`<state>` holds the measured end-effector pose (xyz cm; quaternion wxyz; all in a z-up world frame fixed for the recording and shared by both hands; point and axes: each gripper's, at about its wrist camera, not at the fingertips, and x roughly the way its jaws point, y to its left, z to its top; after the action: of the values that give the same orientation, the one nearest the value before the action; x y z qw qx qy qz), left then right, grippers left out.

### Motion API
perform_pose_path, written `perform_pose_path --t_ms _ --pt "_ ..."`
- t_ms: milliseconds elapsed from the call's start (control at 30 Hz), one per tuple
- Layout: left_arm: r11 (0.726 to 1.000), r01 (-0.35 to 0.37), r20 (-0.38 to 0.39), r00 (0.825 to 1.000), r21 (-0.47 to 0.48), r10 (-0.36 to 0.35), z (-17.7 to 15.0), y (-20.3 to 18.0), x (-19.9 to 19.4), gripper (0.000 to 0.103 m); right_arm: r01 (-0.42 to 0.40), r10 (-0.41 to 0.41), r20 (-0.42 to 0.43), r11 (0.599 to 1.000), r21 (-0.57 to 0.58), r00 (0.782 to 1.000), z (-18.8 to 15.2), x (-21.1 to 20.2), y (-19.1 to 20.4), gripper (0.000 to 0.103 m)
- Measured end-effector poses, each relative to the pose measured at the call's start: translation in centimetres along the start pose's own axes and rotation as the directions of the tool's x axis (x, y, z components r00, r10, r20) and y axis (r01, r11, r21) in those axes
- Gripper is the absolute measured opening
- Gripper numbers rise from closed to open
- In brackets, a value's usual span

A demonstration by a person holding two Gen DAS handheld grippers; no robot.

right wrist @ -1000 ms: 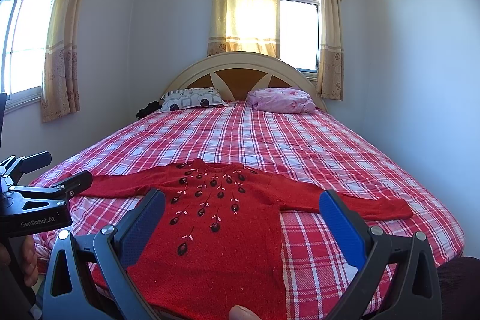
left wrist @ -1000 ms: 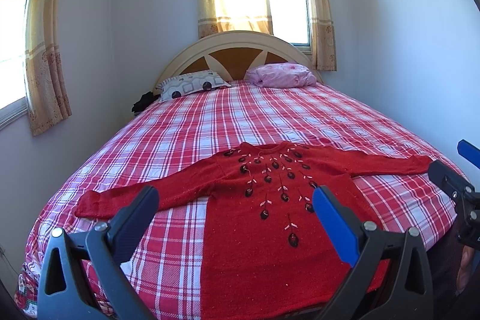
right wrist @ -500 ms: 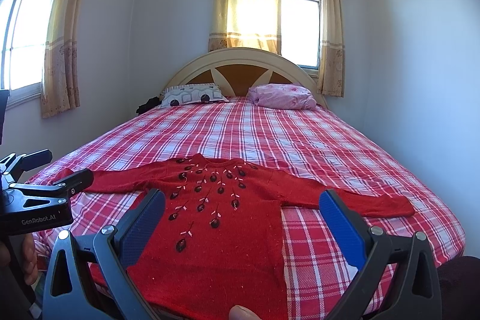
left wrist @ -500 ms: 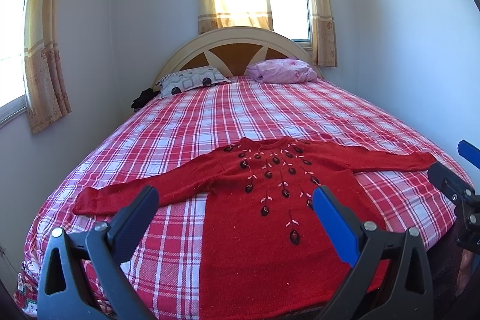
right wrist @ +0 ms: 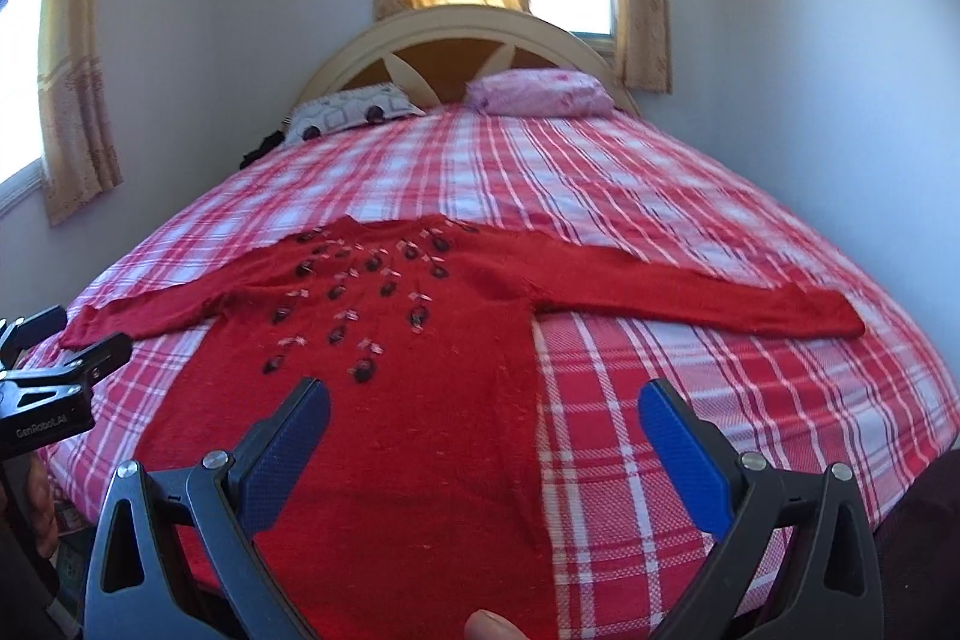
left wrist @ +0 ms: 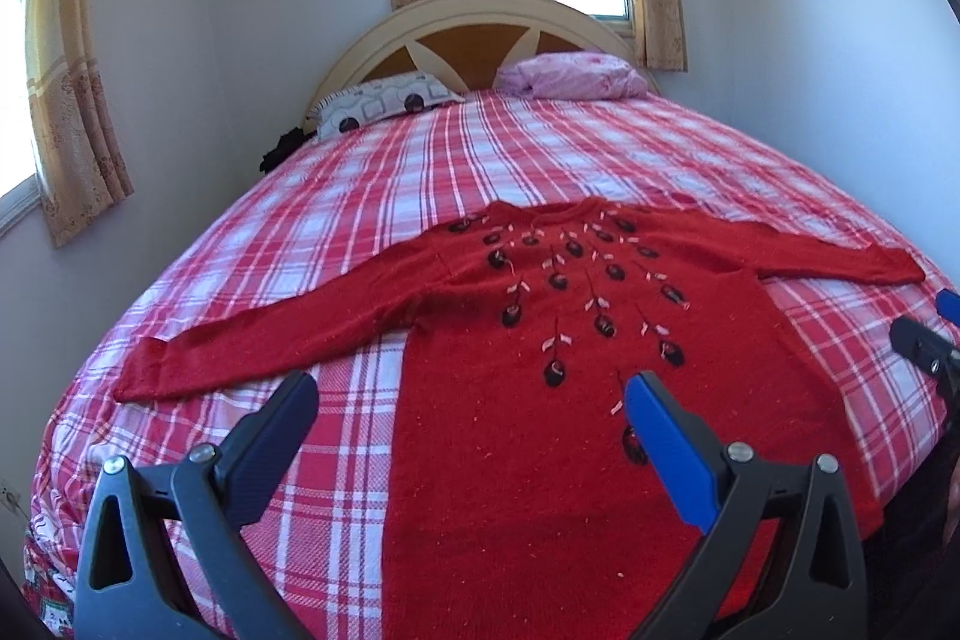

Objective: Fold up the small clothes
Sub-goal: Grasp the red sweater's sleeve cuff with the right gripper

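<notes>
Black hand-held gripper [left wrist: 468, 412], blue pads [left wrist: 669, 451]

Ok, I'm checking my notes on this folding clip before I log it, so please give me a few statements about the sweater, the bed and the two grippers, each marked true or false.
1. The red sweater lies flat on the plaid bedspread with both sleeves spread out to the sides. True.
2. The left gripper is shut on a sleeve. False: its jaws stand wide apart above the sweater, holding nothing.
3. The right gripper is open and empty. True.
4. The sweater is already folded in half. False: it is fully spread, front side up, its dark embroidered motifs showing.
5. A pink pillow and a patterned pillow lie by the headboard. True.
</notes>
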<state>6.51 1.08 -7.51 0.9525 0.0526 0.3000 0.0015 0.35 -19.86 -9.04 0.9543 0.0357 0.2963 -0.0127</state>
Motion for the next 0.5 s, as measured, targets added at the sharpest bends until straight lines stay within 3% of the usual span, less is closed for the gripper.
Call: perform_pose_path --t_ms 167,333,500 --pt "1.000 0.016 -0.058 0.998 0.014 -0.015 0.0 0.1 3.6 0.103 0.041 -0.034 -0.056 0.992 0.118 0.998 0.2 2.7 -5.0 0.102" --pt "1.000 0.016 -0.087 0.996 0.021 -0.014 0.7 0.3 6.3 0.103 0.120 -0.100 -0.083 0.950 0.287 0.992 0.6 4.5 -12.9 0.101" --pt "1.000 0.010 -0.097 0.995 0.026 -0.007 2.0 0.4 9.5 0.103 0.226 -0.204 -0.097 0.862 0.454 0.974 1.1 5.5 -22.3 0.078"
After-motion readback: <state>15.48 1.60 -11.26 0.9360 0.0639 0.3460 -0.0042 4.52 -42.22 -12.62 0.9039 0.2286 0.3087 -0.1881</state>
